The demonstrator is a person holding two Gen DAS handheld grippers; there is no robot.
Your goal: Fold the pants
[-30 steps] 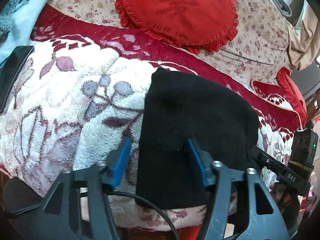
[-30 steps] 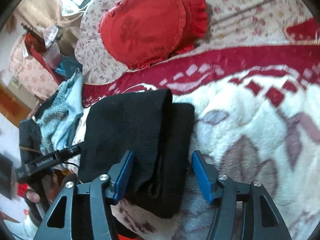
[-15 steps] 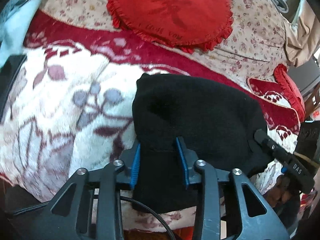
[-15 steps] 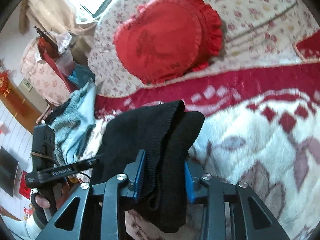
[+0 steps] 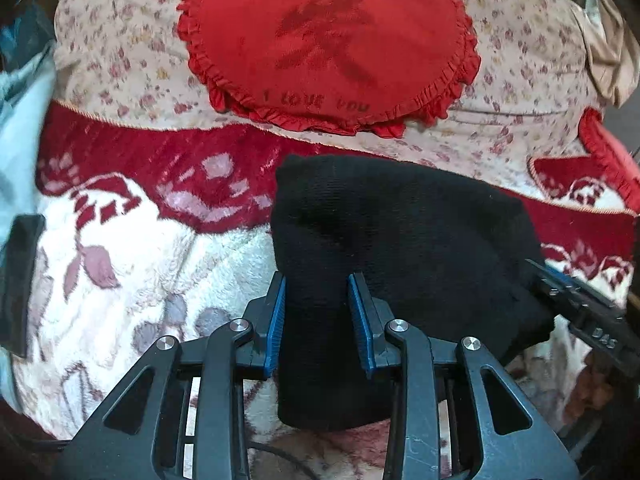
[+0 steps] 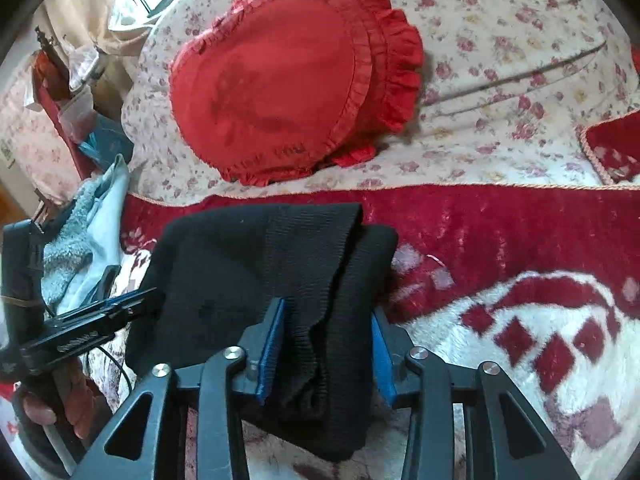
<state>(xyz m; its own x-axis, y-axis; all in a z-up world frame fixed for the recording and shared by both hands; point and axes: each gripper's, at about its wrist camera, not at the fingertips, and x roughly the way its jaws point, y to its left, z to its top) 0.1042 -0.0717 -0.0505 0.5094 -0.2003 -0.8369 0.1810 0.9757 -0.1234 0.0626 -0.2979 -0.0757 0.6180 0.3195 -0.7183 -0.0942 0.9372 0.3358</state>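
Note:
The black knit pants (image 5: 400,248) are folded into a thick bundle above a red and white fleece blanket. My left gripper (image 5: 318,300) is shut on the bundle's left end, blue pads pressed on both sides. My right gripper (image 6: 328,332) is shut on the other end of the pants (image 6: 256,264), where the ribbed waistband hangs between the pads. Each gripper shows at the edge of the other's view: the right one in the left wrist view (image 5: 580,312), the left one in the right wrist view (image 6: 80,324).
A red heart-shaped frilled cushion (image 5: 328,40) lies behind on a floral bedspread (image 6: 500,80). A pale blue towel (image 6: 84,240) and clutter lie at the left side. A dark flat object (image 5: 18,280) lies on the blanket's left edge.
Both grippers closed from open onto the ends of the folded pants. They then moved the bundle away from the blanket's near edge, toward the cushion.

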